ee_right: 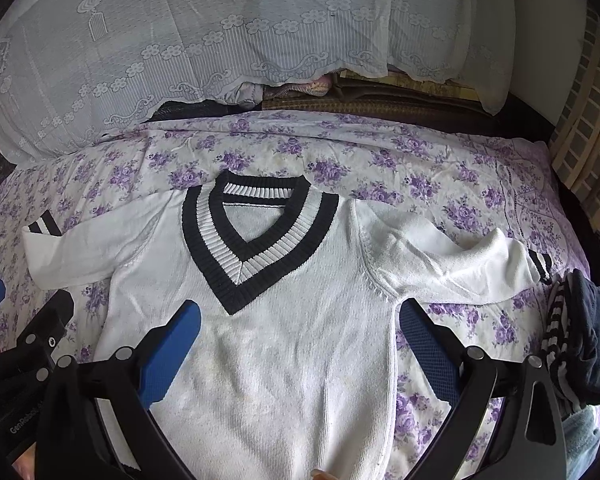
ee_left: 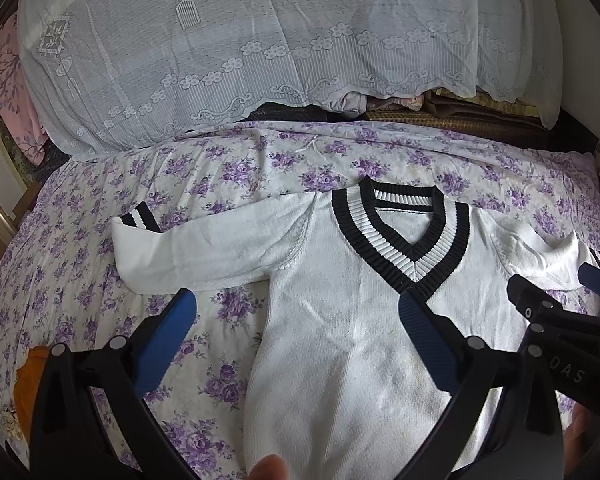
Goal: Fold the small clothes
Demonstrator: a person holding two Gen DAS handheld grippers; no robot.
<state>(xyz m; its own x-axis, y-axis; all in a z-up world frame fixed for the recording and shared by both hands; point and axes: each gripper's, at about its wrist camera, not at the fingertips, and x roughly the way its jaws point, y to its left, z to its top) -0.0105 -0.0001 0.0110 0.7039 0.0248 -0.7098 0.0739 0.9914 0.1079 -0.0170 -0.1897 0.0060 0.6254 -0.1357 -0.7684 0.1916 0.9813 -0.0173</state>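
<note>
Your white V-neck sweater (ee_right: 284,344) lies flat, front up, on the floral bedsheet (ee_right: 420,168), sleeves spread; your left gripper (ee_left: 298,320) and right gripper (ee_right: 300,328) both hang above it, jaws wide apart, holding nothing; what looks like striped dark clothing (ee_right: 580,340) sits just beside the right cuff.

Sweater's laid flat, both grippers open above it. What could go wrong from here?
1. The right sleeve is bunched and creased; folding it as it lies would likely trap the wrinkles.
2. The floral sheet lies directly under the sweater; a deep pinch may grab both.
3. The dark striped clothes sit close to the right cuff and could get snagged.
</note>
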